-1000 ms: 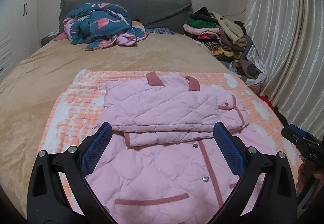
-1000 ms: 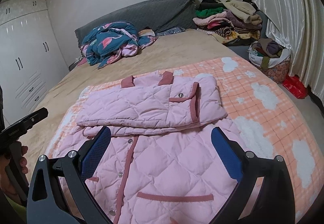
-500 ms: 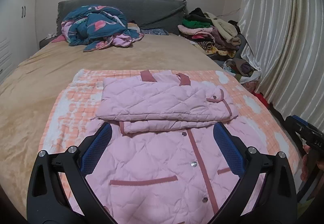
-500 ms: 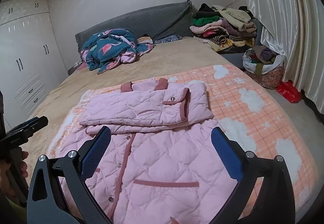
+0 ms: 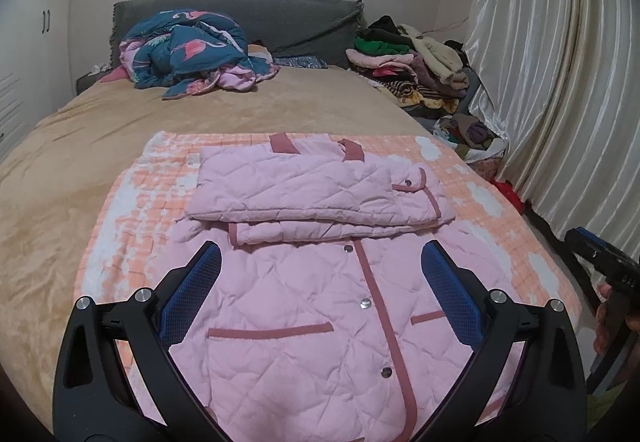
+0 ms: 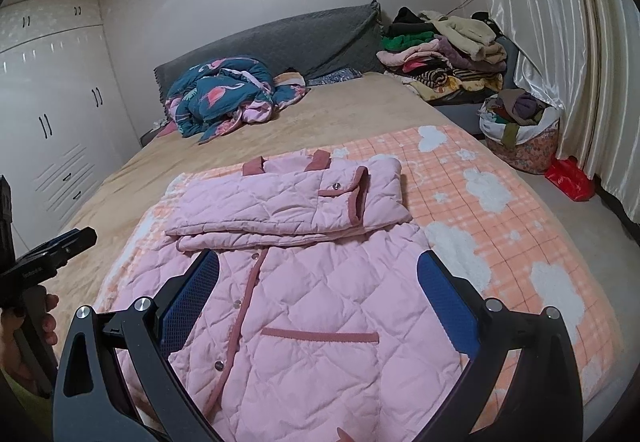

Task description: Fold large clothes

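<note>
A pink quilted jacket (image 5: 312, 306) lies flat on an orange checked blanket (image 5: 120, 242) on the bed, front up, with both sleeves (image 5: 316, 194) folded across its upper part. It also shows in the right wrist view (image 6: 312, 306). My left gripper (image 5: 320, 282) is open and empty above the jacket's lower half. My right gripper (image 6: 318, 282) is open and empty above the same part. Each gripper's body shows at the edge of the other's view.
A teal flamingo quilt (image 5: 188, 50) is bunched at the grey headboard (image 5: 280, 14). A pile of clothes (image 6: 444, 54) and a full bag (image 6: 520, 122) sit at the right by the curtain (image 6: 560, 22). White wardrobes (image 6: 48, 114) stand at the left.
Both grippers have pulled back toward the foot of the bed, so more of the jacket's lower half is in view. Both stay open and empty.
</note>
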Demonstrator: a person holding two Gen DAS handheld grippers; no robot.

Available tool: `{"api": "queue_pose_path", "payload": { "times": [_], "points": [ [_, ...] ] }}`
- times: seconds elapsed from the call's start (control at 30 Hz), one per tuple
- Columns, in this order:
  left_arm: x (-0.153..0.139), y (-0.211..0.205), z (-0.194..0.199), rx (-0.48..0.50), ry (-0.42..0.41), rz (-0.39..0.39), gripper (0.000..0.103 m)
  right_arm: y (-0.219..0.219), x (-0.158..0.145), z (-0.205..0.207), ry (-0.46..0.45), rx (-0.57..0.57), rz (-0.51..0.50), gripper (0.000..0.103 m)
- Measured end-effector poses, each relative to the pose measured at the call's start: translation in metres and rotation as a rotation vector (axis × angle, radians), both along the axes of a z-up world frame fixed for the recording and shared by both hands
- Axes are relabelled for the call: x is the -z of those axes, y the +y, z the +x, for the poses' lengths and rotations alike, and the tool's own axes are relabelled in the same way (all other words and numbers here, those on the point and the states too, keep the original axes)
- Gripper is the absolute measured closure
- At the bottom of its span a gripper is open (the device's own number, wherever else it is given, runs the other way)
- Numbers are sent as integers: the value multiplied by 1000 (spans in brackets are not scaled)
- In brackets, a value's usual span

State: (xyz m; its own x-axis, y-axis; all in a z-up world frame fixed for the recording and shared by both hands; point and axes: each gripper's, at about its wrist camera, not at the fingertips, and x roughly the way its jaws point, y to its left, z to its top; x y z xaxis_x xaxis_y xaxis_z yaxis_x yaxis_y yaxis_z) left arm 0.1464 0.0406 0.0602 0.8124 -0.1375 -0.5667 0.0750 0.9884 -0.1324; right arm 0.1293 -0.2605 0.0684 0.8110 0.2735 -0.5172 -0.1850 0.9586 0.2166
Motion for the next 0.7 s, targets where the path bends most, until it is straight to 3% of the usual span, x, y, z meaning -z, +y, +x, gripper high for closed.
{"api": "queue_pose_path", "payload": {
  "times": [0.7],
  "points": [
    [20, -1, -26, -6, 44, 25, 9, -17, 16, -22, 47, 2, -20, 4]
  ]
}}
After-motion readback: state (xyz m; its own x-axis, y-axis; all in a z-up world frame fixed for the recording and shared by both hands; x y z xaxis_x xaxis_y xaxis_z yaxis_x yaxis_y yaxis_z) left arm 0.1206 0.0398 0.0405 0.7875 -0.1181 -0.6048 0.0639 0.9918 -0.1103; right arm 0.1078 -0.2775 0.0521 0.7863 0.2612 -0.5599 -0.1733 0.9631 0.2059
